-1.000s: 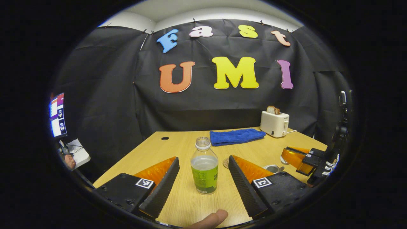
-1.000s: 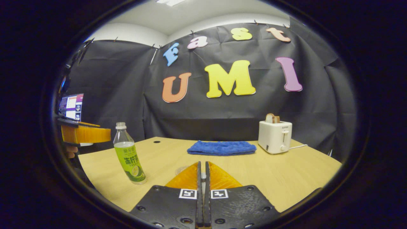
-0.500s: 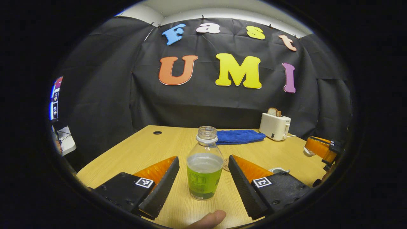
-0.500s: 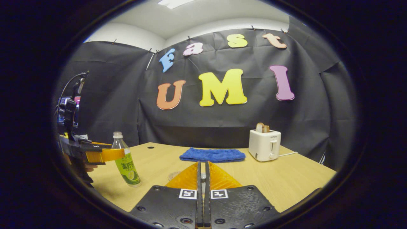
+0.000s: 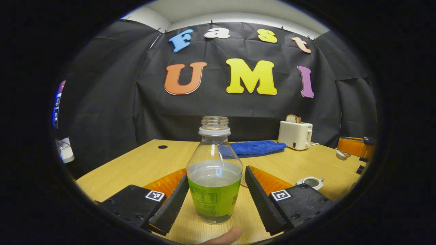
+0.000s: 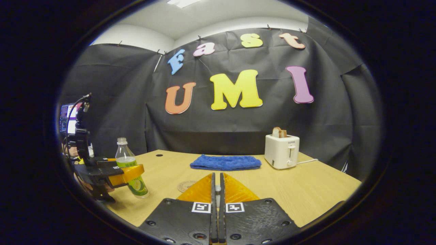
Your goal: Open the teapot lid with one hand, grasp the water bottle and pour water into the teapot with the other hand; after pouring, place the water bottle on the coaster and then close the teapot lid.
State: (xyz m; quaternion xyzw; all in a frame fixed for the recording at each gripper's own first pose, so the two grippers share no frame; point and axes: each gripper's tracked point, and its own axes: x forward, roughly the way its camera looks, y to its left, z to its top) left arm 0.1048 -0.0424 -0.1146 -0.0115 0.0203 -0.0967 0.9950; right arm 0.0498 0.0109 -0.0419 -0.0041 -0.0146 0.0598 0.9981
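Blue towel (image 6: pixel 225 162) beside white toaster (image 6: pixel 281 151) holding bread; both on wooden table (image 6: pixel 306 190).

black screwed mounts (image 6: pixel 218 223), square markers

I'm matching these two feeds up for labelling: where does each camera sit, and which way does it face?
Left gripper view: rides the left gripper, facing the water bottle between its open fingers; a fingertip shows below.
Right gripper view: rides the right gripper, fingers shut, facing the table; the left gripper is at its left.
Shared: bottle, blue towel, toaster, coaster.
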